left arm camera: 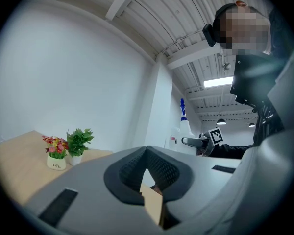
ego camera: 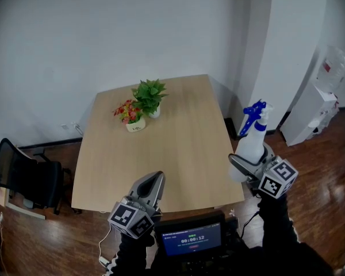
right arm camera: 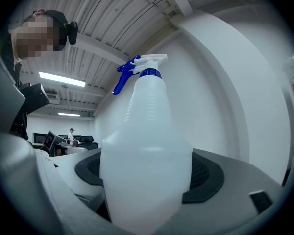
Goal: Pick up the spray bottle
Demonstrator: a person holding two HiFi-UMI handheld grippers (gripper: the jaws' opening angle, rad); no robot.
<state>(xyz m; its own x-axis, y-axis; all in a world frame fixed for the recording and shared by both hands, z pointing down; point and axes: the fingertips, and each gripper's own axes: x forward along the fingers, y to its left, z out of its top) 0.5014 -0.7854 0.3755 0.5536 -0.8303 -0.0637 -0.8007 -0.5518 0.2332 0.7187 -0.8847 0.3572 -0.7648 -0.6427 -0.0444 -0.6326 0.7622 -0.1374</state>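
The spray bottle (ego camera: 250, 144) is white and translucent with a blue trigger head. It stands upright in my right gripper (ego camera: 245, 167), which is shut on its wide body and holds it above the table's right front corner. In the right gripper view the spray bottle (right arm camera: 146, 151) fills the middle, with the dark pads (right arm camera: 203, 174) pressed against both its sides. My left gripper (ego camera: 150, 188) hovers over the table's front edge, jaws closed together with nothing between them. In the left gripper view my left gripper (left arm camera: 148, 169) shows its pads meeting, and the spray bottle (left arm camera: 185, 129) shows far off to the right.
A light wooden table (ego camera: 161, 160) carries a green potted plant (ego camera: 150, 96) and a small pot of red flowers (ego camera: 130, 114) at its far side. A black chair (ego camera: 23, 178) stands at the left. A water dispenser (ego camera: 319, 99) stands at the right by a white pillar (ego camera: 287, 50).
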